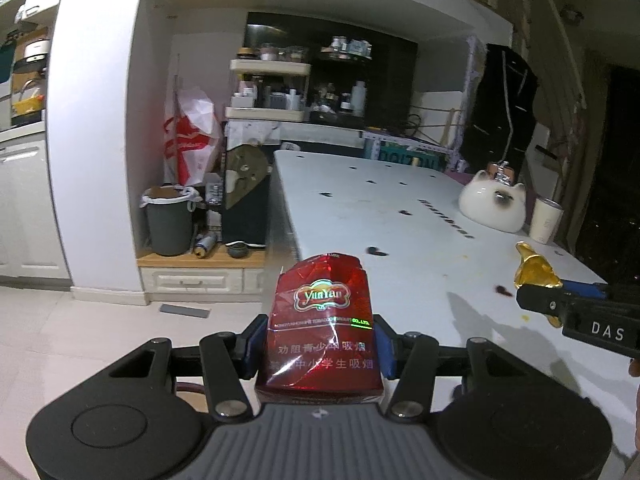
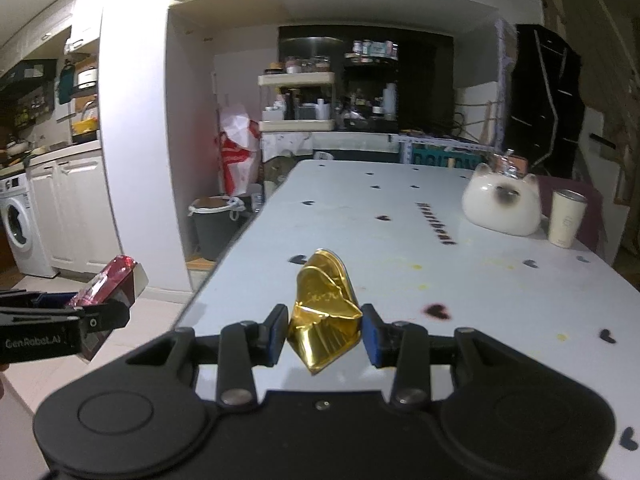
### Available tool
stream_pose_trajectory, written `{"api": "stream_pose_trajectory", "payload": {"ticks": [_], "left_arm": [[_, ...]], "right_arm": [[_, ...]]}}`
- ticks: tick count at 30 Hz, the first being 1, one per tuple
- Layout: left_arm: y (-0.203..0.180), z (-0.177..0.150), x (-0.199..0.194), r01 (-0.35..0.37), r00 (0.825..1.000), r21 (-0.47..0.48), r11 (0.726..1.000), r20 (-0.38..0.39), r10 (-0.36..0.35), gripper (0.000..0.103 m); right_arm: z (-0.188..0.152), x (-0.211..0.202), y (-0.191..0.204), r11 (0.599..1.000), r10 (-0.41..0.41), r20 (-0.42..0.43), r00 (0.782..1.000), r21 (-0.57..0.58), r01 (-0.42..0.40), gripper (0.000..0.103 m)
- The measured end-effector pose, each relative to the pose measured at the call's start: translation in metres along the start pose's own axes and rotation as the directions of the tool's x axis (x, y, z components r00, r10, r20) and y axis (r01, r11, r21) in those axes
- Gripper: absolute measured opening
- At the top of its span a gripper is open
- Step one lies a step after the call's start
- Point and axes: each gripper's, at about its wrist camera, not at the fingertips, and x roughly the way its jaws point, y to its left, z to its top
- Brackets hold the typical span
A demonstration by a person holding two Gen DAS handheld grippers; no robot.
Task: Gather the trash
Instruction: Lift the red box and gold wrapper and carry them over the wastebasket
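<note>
My left gripper [image 1: 320, 344] is shut on a crumpled red cigarette pack [image 1: 322, 320], held upright off the left edge of the white table [image 1: 400, 208]. The same red cigarette pack [image 2: 108, 284] shows at the lower left of the right wrist view. Over the table, my right gripper [image 2: 324, 334] is shut on a crumpled gold foil wrapper [image 2: 324, 312]; in the left wrist view that gold foil wrapper [image 1: 534, 270] sticks up from the right gripper's fingers at the right edge. A grey trash bin [image 1: 170, 220] lined with a white bag stands in the alcove ahead on the left, also the grey trash bin [image 2: 216, 224].
A white cat-shaped pot [image 2: 502, 204] and a pale cup [image 2: 566, 218] stand on the table's far right. A red-and-white plastic bag [image 1: 192, 140] hangs behind the bin, and a can [image 1: 205, 245] lies beside it. Shelves of jars [image 1: 272, 88] fill the back; a washing machine [image 2: 16, 228] stands at left.
</note>
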Motion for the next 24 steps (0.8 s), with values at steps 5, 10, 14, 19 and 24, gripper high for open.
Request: {"api": "stream_pose_trajectory", "payload": {"ticks": [5,10,14,19,24], "left_arm": [[0.031,-0.003,-0.014,-0.043,0.999,-0.026,0.999,0.008,0.043,0.054],[0.061,-0.008,-0.023,-0.08,0.997,-0.047,0.996,0.005,0.081,0.054],[0.086,-0.013,-0.025,-0.105,0.995,-0.068,0.992,-0.01,0.104,0.054],[0.117,-0.023,-0.021,-0.128,0.991,-0.094,0.987,-0.038,0.125,0.054],[0.147,-0.037,-0.008,-0.144,0.987,-0.128,0.981,-0.09,0.133,0.054]], "right_arm": [[0.002,0.004,0.034,0.998,0.055,-0.004,0.998,-0.024,-0.055,0.04],[0.002,0.014,0.069,0.993,0.105,-0.02,0.994,-0.046,-0.106,0.04],[-0.001,0.025,0.095,0.988,0.144,-0.043,0.989,-0.046,-0.146,0.04],[-0.007,0.042,0.126,0.981,0.187,-0.083,0.979,-0.033,-0.19,0.04],[-0.018,0.067,0.158,0.973,0.224,-0.143,0.964,-0.018,-0.229,0.04]]}}
